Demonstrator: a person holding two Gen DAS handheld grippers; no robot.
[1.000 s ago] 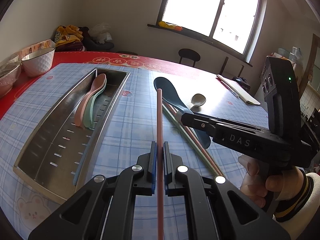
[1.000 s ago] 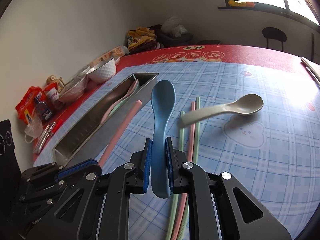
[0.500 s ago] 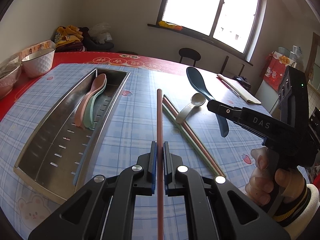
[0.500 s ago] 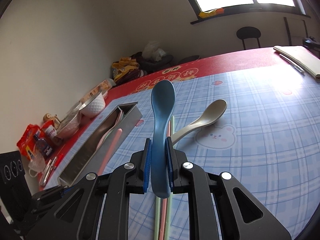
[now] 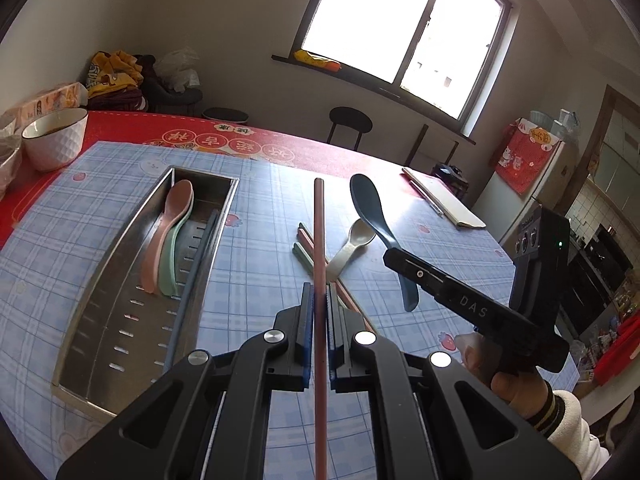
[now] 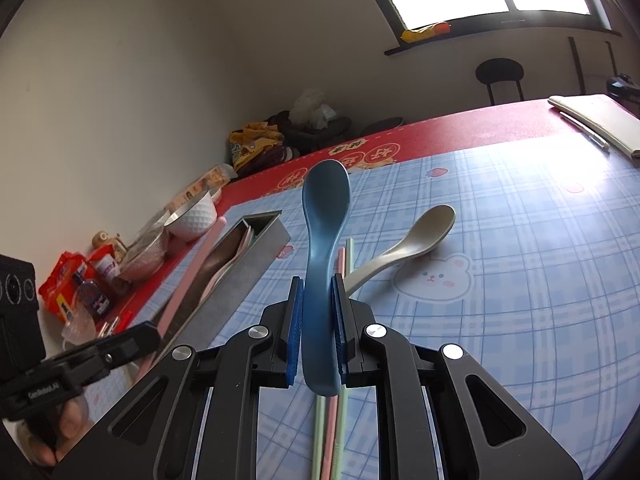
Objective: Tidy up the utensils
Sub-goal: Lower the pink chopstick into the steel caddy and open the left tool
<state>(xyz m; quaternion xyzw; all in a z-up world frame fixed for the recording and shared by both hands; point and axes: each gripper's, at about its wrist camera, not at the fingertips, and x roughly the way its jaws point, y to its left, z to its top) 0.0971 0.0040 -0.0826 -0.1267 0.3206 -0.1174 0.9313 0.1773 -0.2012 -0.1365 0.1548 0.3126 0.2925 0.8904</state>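
My left gripper point(image 5: 317, 300) is shut on a pink chopstick point(image 5: 319, 240) and holds it above the table, right of the steel utensil tray point(image 5: 120, 280). The tray holds a pink spoon point(image 5: 168, 232), a green spoon point(image 5: 170, 256) and a dark chopstick point(image 5: 196, 264). My right gripper point(image 6: 318, 312) is shut on a blue spoon point(image 6: 324, 216), lifted off the table; it also shows in the left wrist view point(image 5: 372, 212). A beige spoon point(image 6: 412, 240) and several green and pink chopsticks point(image 6: 344, 264) lie on the blue plaid cloth below.
A white bowl point(image 5: 54, 138) and a clear bowl point(image 6: 146, 252) stand at the table's left edge with snack packets point(image 6: 68, 284). A folded cloth with a pen point(image 6: 596, 122) lies at the far right. A chair point(image 5: 350, 124) stands beyond the table.
Both grippers have risen higher over the table with their utensils. The right gripper with the blue spoon has swung back toward the left gripper.
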